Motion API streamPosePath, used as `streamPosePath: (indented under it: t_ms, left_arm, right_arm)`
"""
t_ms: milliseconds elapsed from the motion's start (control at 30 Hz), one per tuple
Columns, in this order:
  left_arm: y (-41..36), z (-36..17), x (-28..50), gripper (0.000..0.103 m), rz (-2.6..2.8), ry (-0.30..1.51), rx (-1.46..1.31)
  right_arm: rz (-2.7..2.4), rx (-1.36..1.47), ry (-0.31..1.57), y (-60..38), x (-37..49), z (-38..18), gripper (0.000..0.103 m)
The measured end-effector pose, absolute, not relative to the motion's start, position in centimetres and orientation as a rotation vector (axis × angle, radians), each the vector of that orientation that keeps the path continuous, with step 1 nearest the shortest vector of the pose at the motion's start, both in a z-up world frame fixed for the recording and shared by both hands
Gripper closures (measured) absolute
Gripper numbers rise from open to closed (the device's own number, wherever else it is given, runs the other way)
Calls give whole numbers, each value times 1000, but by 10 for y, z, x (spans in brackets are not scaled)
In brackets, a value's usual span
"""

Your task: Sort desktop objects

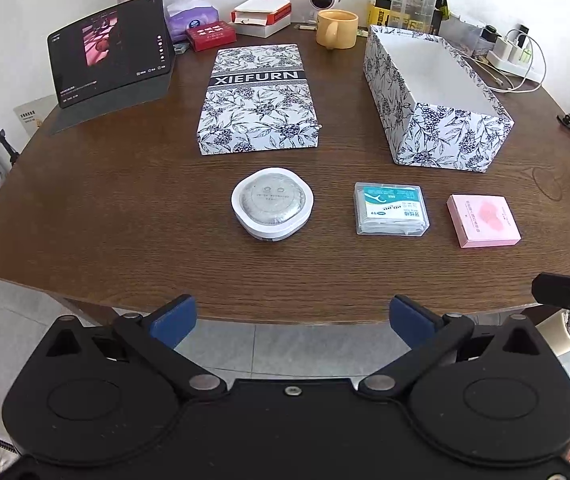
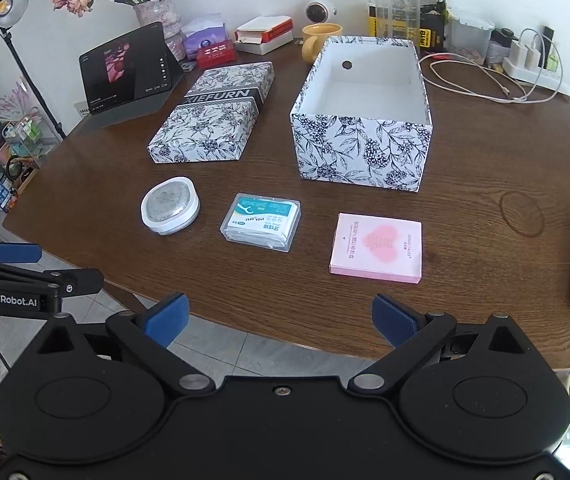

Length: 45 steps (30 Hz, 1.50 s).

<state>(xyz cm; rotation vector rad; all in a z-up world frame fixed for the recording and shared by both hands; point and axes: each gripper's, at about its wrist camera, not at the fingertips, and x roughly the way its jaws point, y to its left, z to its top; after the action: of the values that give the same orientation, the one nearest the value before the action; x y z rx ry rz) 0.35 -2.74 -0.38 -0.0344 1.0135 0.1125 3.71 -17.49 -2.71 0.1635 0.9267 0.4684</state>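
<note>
Hovering lower frame, both spread, gripping nothing: left tool (image 1: 292,320), right tool (image 2: 279,318). Round case (image 2: 170,205), floss box (image 2: 261,222), pink packet (image 2: 375,247) rowed mid-worktop; floral box (image 2: 365,120) above, visibly bare inside.

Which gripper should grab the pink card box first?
Right, probably. The pink box lies just ahead of the open right gripper, beside the open floral box. From the left gripper it sits far off to the right.

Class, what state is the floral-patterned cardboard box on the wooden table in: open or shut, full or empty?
Open and empty: the floral-patterned cardboard box shows bare white walls and floor, and its lid lies beside it.
</note>
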Motion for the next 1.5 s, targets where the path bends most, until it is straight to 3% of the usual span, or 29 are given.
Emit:
streamPosePath:
  t_ms: [800,1500]
  left_arm:
    - [-45,-9,10,0,241,966,-55]
    - [-21,-52,125,0,-38,1065,64]
  right_arm:
    - [648,51,919,-181,75,-37,3]
    - [669,-50,930,-125,127,-25,3]
